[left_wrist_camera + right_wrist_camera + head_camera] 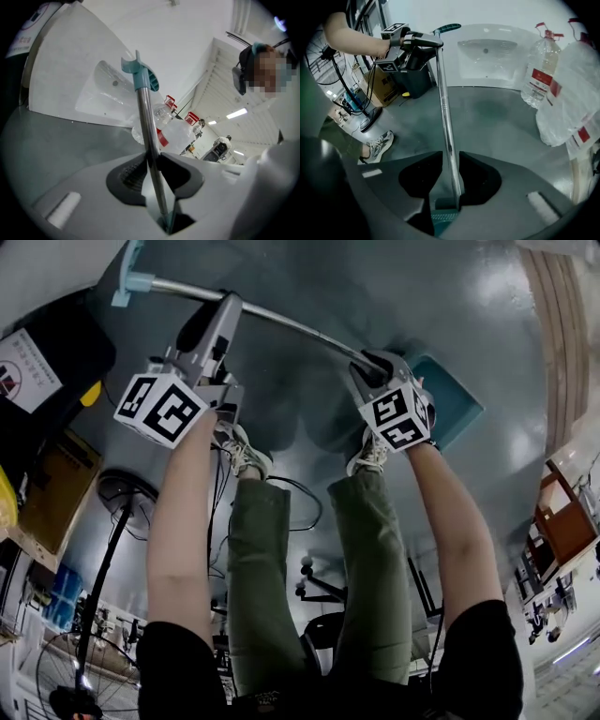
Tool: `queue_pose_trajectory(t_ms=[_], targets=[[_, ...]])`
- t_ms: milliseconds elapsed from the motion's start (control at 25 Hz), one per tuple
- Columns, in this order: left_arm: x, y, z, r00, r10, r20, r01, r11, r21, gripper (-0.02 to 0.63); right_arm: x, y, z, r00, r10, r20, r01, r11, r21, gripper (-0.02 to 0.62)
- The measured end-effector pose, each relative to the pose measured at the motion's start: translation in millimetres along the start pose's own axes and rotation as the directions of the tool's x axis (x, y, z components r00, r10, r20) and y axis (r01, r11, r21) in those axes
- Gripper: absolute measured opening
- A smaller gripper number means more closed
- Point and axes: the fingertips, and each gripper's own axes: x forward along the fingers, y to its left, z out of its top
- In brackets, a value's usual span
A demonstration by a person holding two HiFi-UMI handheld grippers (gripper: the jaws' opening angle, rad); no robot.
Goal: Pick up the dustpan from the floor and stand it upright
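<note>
Two grippers held one dustpan by its metal handle [291, 322]. In the head view the handle ran across the grey floor [375, 277] from its teal end cap [131, 279] at upper left down to the teal pan [455, 401] at right, just beyond the person's right shoe [373, 454]. Whether the pan touched the floor could not be told.

The left gripper [228, 306] sat on the handle's upper part, near the end cap. In the left gripper view its jaws were closed on the handle [145, 122], both pads pressed against the metal, with the cap [143, 78] above.

The right gripper [370, 362] sat low on the handle, just beside the pan. In the right gripper view its jaws were shut on the handle [444, 108], with a strip of the pan [443, 218] below them and the left gripper [417, 43] higher up the same handle.

A white basin [487, 51] leaned behind, with a water bottle [539, 65] and a plastic bag [576, 98] near it.
</note>
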Motion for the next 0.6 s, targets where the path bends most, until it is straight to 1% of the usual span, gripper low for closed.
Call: queue_pose_trajectory(t_ms=[160,320,440,600], targets=[[-1.3,-32.3,27.0,1.000,-0.025,0.008,0.025,0.998,0.052,0.138,-43.9,3.2,11.3,0.999,-0.014,0.049,0.011,0.999,0.053,0.089],[-7.4,-61.1,56.6,0.999,-0.039,0.015,0.037,0.990,0.133,0.137,-91.5,7.3,49.3,0.987,-0.056,0.149,0.048,0.997,0.055,0.089],[-19.3,-74.1,78.3,0.998,-0.052,0.020,0.047,0.981,0.188,0.135,-125.1,13.3,92.8,0.965,-0.091,0.246,0.076,0.994,0.073,0.089],[-39.4,-85.2,107.8,0.998,-0.065,0.026,0.057,0.965,0.257,0.133,-163.5,22.4,155.2,0.923,-0.115,0.367,0.085,0.992,0.097,0.089]])
